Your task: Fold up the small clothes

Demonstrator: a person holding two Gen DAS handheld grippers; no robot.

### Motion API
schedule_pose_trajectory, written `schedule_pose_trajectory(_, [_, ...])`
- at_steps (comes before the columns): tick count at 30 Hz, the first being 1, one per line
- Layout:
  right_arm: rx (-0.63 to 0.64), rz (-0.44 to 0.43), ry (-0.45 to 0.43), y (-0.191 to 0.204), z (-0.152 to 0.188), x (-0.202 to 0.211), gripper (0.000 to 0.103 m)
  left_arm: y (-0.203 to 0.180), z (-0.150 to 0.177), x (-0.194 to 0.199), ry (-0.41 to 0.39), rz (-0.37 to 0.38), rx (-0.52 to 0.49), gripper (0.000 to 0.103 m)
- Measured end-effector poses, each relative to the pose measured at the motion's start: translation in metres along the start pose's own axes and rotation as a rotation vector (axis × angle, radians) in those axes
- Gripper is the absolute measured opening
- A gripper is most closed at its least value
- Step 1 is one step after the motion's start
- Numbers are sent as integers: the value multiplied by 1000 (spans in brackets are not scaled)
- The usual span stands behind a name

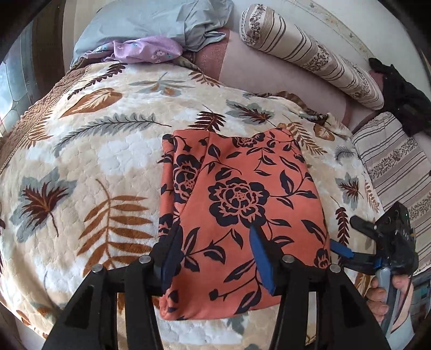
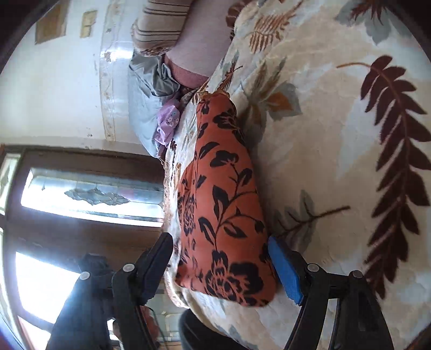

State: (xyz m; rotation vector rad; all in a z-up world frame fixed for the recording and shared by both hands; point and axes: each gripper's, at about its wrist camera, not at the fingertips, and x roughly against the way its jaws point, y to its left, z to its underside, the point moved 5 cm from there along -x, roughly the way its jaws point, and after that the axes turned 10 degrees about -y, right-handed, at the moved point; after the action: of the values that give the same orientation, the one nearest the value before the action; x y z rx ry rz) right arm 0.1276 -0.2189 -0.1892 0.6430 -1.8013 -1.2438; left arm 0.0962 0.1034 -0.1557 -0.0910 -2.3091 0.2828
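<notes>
We judged the fold nearly done: the orange garment [image 1: 242, 204] lay folded on the bed's blanket [image 1: 89, 161], our left hand-held gripper [image 1: 215, 258] and right hand-held gripper [image 2: 223, 266] both open, straddling its near edge, next needing closure there.

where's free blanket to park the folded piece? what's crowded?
Free: the leaf-print blanket left of the orange floral garment, out to the bed edge, and the strip beyond it toward the lilac cloth. Crowded: right side, where the right gripper sits at the garment's edge beside the striped pillow; the far corner holds the grey bundle.
</notes>
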Motion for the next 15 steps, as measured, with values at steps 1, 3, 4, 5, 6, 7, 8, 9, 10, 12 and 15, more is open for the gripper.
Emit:
schedule_pose_trajectory(1, [-23, -4, 18, -1, -5, -10, 76, 2, 7, -13, 24, -44, -25, 52])
schedule_pose_trajectory(3, [-78, 2, 82, -11, -9, -35, 76, 15, 30, -42, 113, -104, -22, 58])
schedule_pose_trajectory(4, [-96, 27, 111, -18, -8, -46, 73, 20, 34, -44, 76, -90, -4, 68])
schedule_pose_trajectory(5, [-68, 60, 139, -22, -5, -54, 62, 28, 37, -42, 69, -92, 26, 74])
schedule_pose_trajectory(6, [-33, 86, 142, -23, -3, -57, 42, 35, 40, -41, 85, -74, 78, 77])
schedule_pose_trajectory(7, [-12, 97, 132, -21, -1, -57, 37, 41, 43, -41, 92, -41, 124, 78])
schedule_pose_trajectory(8, [14, 114, 121, -19, 1, -56, 36, 44, 45, -41, 87, -26, 130, 79])
schedule_pose_trajectory(9, [39, 136, 111, -17, 2, -57, 36, 43, 46, -41, 79, -23, 110, 79])
schedule_pose_trajectory(10, [62, 154, 108, -16, 2, -59, 36, 42, 46, -40, 74, -30, 90, 80])
schedule_pose_trajectory(12, [62, 146, 102, -11, 1, -59, 40, 40, 45, -39, 67, -41, 69, 80])
schedule_pose_trajectory(15, [-6, 61, 68, 1, -13, -54, 66, 42, 47, -37, 54, -30, 69, 81])
